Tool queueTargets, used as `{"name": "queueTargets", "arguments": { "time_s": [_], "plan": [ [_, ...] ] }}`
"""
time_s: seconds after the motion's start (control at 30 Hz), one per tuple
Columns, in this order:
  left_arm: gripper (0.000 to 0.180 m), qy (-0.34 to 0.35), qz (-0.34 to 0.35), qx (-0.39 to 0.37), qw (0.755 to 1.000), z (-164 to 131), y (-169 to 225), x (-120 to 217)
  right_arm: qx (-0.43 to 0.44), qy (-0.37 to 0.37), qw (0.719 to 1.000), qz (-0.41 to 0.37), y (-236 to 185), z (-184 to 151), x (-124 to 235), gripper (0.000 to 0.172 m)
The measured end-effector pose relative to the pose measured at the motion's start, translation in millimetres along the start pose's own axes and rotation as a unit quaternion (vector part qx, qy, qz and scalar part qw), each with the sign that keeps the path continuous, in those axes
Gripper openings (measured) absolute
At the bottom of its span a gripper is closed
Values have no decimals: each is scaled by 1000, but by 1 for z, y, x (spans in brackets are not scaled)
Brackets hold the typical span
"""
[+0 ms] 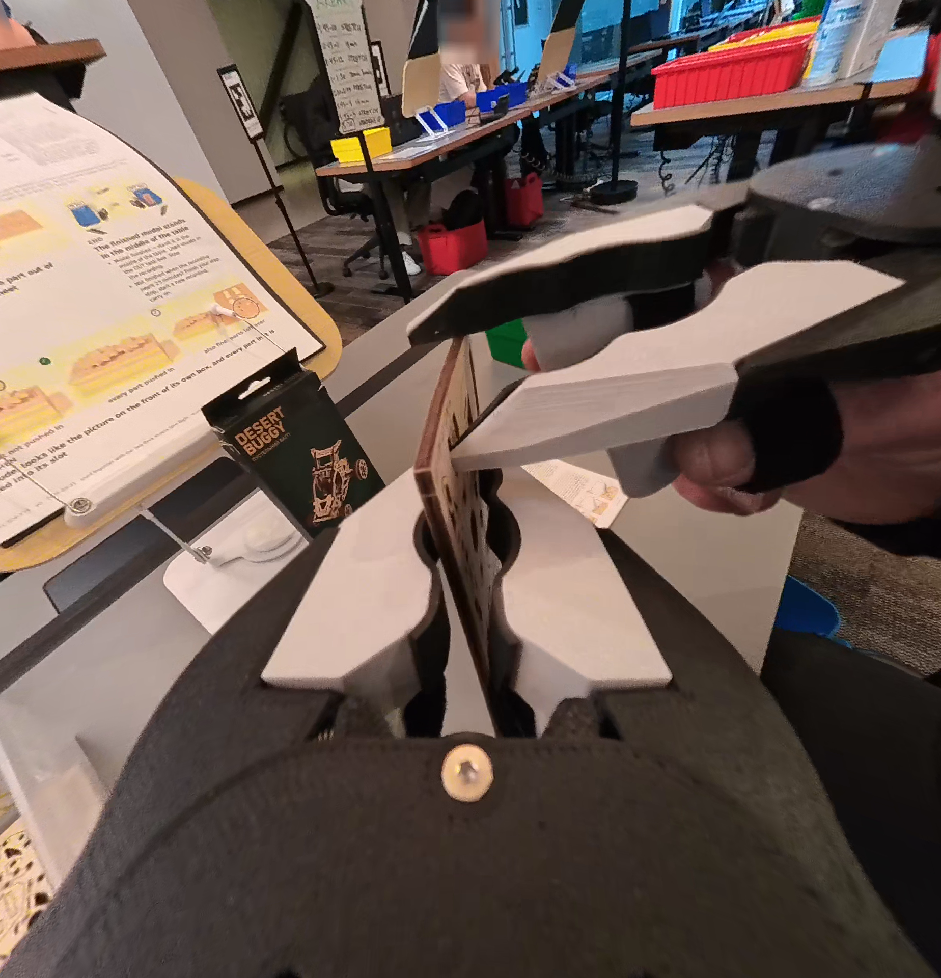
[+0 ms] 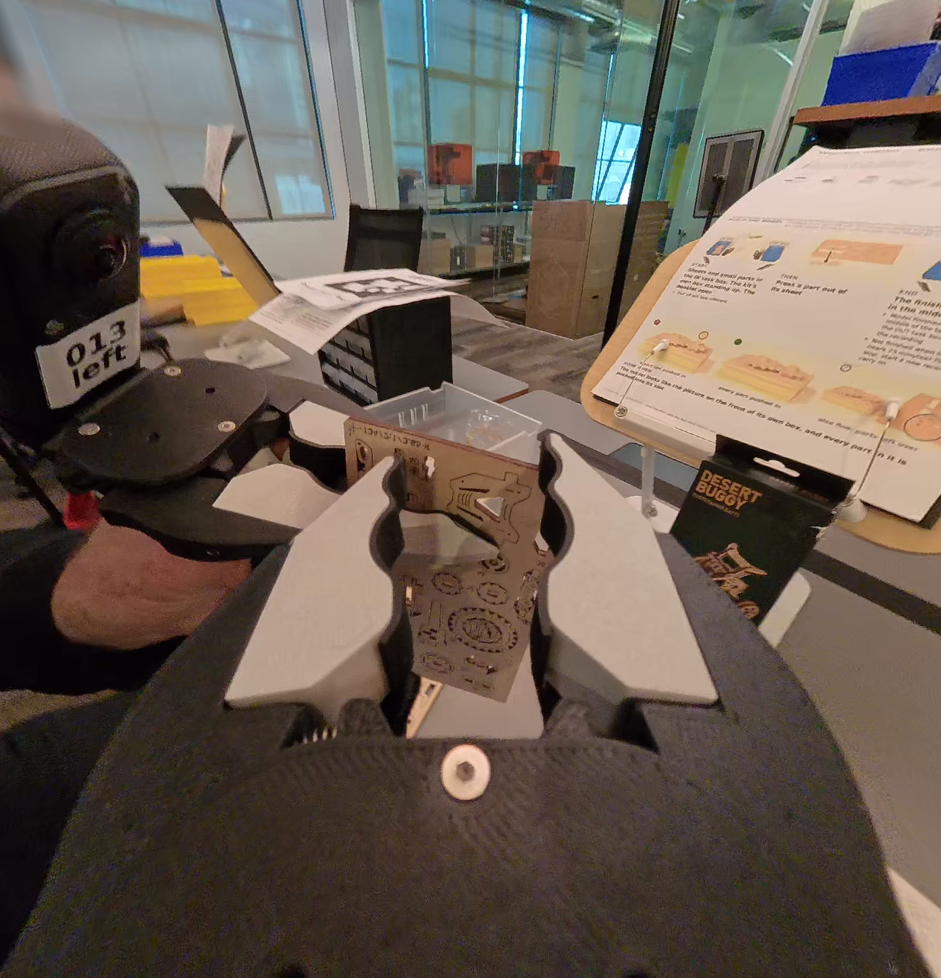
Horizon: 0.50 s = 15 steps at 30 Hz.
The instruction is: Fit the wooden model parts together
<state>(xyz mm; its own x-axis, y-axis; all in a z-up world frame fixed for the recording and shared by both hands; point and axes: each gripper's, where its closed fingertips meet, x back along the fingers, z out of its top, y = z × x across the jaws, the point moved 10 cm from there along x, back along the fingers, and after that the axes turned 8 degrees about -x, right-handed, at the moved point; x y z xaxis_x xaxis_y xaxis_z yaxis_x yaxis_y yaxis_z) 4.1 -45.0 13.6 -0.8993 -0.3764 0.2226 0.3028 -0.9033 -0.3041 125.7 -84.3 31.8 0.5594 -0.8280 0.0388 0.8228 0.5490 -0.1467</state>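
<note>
My left gripper (image 1: 460, 495) is shut on a thin wooden parts sheet (image 1: 450, 418) and holds it upright and edge-on above the grey table (image 1: 685, 561). My right gripper (image 1: 439, 394) comes in from the right with its jaws wide open. Its lower fingertip (image 1: 473, 450) touches the sheet's face and its upper fingertip (image 1: 431, 331) is at the sheet's top edge. In the right wrist view the sheet (image 2: 473, 614) faces me between my open right gripper's (image 2: 471, 455) fingers. It has laser-cut gear and frame shapes and a few small holes. The left gripper (image 2: 309, 460) grips its left edge.
A black kit box (image 1: 294, 450) (image 2: 749, 540) stands under an instruction board on a stand (image 1: 114, 317) (image 2: 801, 328). A clear plastic box (image 2: 458, 418) sits behind the sheet. A black drawer cabinet (image 2: 394, 349) stands farther back. A folded booklet (image 1: 579, 489) lies on the table. Only a small space, under 4 cm, lies between the two pairs of fingers.
</note>
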Motion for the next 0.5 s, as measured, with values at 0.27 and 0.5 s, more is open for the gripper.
{"name": "queueTargets", "arguments": {
  "time_s": [0.27,0.5],
  "plan": [
    [3,-11,43,-29,999,0,-1,-1,-18,12,1000,-16,-5,-1,-4,42],
    [3,-21,56,-62,996,3,-3,1,-3,-13,1000,13,-3,7,-8,40]
  ]
}}
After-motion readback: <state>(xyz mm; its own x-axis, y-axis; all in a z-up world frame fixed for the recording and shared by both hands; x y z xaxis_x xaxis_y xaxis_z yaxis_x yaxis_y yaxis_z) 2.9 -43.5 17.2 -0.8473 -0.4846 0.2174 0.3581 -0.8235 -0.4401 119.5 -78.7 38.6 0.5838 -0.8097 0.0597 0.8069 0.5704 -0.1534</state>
